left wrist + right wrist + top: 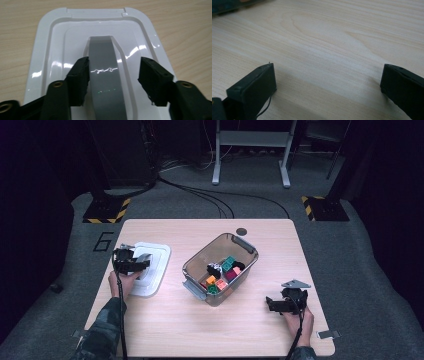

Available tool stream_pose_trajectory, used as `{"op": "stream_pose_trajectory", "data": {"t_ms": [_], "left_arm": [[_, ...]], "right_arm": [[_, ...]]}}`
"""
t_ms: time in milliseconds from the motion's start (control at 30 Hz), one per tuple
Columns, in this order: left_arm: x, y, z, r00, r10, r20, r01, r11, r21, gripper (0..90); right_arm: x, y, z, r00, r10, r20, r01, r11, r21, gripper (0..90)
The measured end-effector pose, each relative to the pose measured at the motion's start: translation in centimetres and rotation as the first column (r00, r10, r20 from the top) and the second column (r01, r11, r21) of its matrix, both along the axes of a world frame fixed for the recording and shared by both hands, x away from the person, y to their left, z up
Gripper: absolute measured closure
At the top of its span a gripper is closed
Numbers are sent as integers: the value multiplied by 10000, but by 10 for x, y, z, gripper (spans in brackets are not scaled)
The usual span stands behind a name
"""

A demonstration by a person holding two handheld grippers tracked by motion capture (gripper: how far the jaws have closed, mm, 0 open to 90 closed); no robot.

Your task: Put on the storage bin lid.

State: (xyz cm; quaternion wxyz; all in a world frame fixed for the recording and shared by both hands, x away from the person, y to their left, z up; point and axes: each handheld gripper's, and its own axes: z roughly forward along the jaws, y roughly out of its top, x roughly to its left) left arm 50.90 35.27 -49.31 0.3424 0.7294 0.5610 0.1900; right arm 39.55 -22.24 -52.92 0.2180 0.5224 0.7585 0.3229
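Observation:
A white lid lies flat at the table's left side, with a grey handle running along its middle. My left gripper hangs low over the lid. In the left gripper view my left gripper straddles the handle: the left jaw rests at the handle's edge and the right jaw stands clear of it, so the jaws are open. My right gripper waits near the table's front right. In the right gripper view my right gripper is wide open above bare wood, with nothing between its jaws.
A clear grey bin stands slanted at the table's middle, uncovered, with several coloured blocks inside. A dark round mark sits behind it near the far edge. A metal clip is at the front right corner.

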Motion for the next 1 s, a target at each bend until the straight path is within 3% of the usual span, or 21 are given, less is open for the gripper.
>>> {"op": "stream_pose_trajectory", "data": {"t_ms": [167, 300, 500, 600, 800, 1000], "left_arm": [[-1, 3, -2, 9997, 237, 32, -238, 9996, 132, 613], [-1, 4, -1, 9997, 192, 126, -194, 9997, 165, 662], [-6, 4, 7, 9996, -193, 199, 186, 9992, 355, 666], [-10, 2, 14, 9990, -139, 423, 137, 9999, 54, 667], [-15, -3, 28, 9958, -575, 713, 566, 9983, 148, 667], [-16, -6, 43, 9937, -865, 717, 857, 9962, 147, 667]], "right_arm": [[0, 0, 0, 10000, 46, 2, -46, 10000, -3, 0], [0, 0, 0, 10000, 60, 5, -60, 10000, -9, 0], [0, 0, 0, 10000, 54, 9, -54, 10000, -13, 0], [0, 0, 0, 10000, 54, 8, -54, 10000, -14, 0], [0, 0, 0, 10000, 55, 7, -55, 10000, -14, 0], [0, 0, 0, 10000, 56, 8, -56, 10000, -16, 0]]}}
